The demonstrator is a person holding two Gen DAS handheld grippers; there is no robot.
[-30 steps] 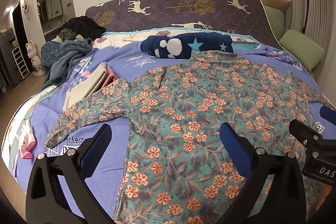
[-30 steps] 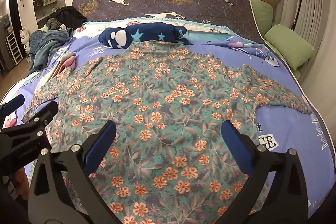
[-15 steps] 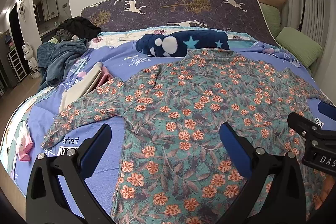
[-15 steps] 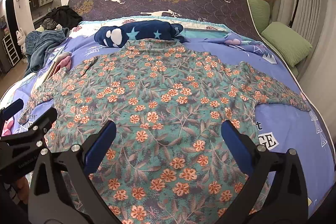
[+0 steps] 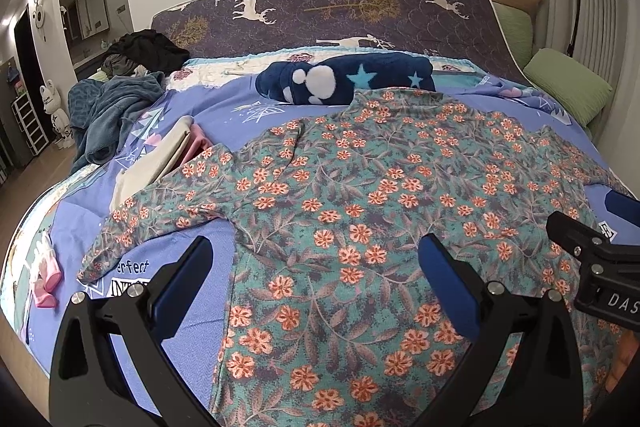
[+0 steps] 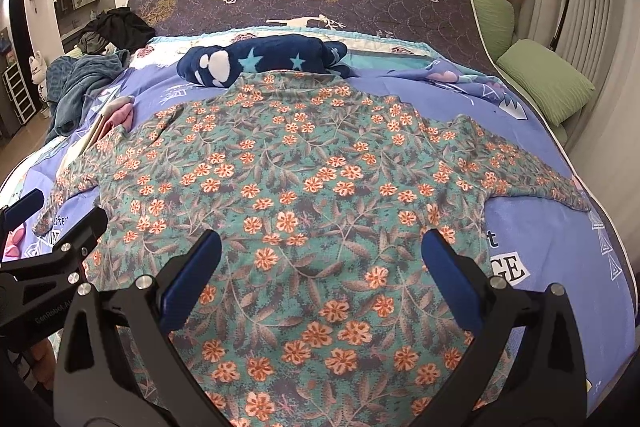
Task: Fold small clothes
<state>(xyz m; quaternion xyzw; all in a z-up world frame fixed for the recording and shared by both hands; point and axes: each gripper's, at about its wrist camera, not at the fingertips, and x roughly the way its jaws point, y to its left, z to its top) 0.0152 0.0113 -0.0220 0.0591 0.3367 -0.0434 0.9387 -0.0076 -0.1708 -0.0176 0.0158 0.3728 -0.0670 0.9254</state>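
Hovering over floral top (image 5: 360, 211), both grippers' fingers spread wide, sheet (image 5: 192, 131) reading "erfect", right gripper (image 5: 612, 267) marked "DAS"

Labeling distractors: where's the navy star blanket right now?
In both views the navy star blanket lies at the far end of the bed, below the headboard, just beyond the floral shirt collar.

Teal shirt (image 5: 360, 219) with orange flowers; blue-padded black fingers (image 5: 180, 279).

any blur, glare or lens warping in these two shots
Left wrist view: strong fisheye bowing of the headboard, black corner vignette, ceiling spots flare top left; the floral top is sharp. Right wrist view: the same barrel warp curves the bed edge, lighting is dim and even, no motion blur on the floral top.
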